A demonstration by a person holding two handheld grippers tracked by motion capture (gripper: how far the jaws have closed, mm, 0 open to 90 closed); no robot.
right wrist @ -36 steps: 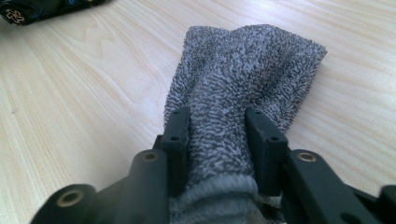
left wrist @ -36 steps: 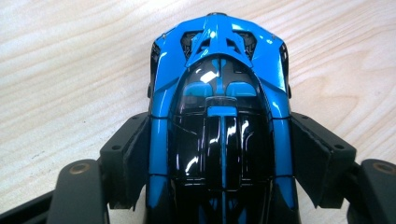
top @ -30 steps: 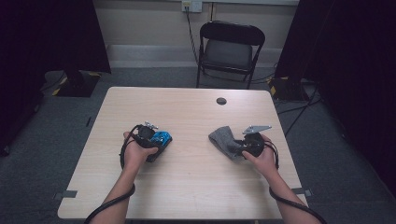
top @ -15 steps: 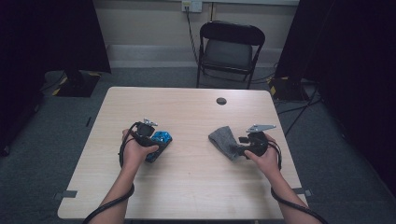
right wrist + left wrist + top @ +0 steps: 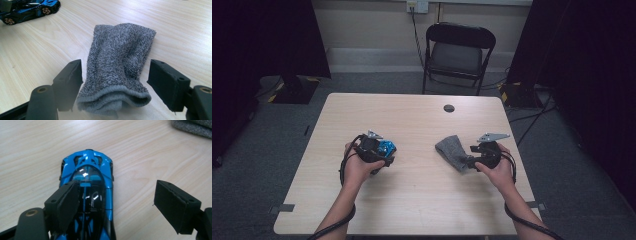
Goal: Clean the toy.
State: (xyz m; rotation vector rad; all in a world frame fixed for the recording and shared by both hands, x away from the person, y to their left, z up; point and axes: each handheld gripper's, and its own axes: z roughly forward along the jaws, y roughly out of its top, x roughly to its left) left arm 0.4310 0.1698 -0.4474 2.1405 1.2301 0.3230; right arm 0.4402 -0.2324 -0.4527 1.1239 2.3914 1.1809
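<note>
Left gripper (image 5: 379, 155) over blue toy car (image 5: 386, 147) on table (image 5: 412, 200), left of centre; right gripper (image 5: 472, 159) at near end of grey cloth (image 5: 453, 151); black disc (image 5: 449, 108) near far edge; chair (image 5: 458, 50) beyond.

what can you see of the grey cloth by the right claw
The grey cloth is a folded terry-looking piece, looped and fuzzy, with a hemmed edge nearest the camera. It lies flat on the pale wooden table, at its right part, across from the blue toy car. Its near end sits between the jaws of the right claw, which have just been opening and stand clear of it on both sides.
</note>
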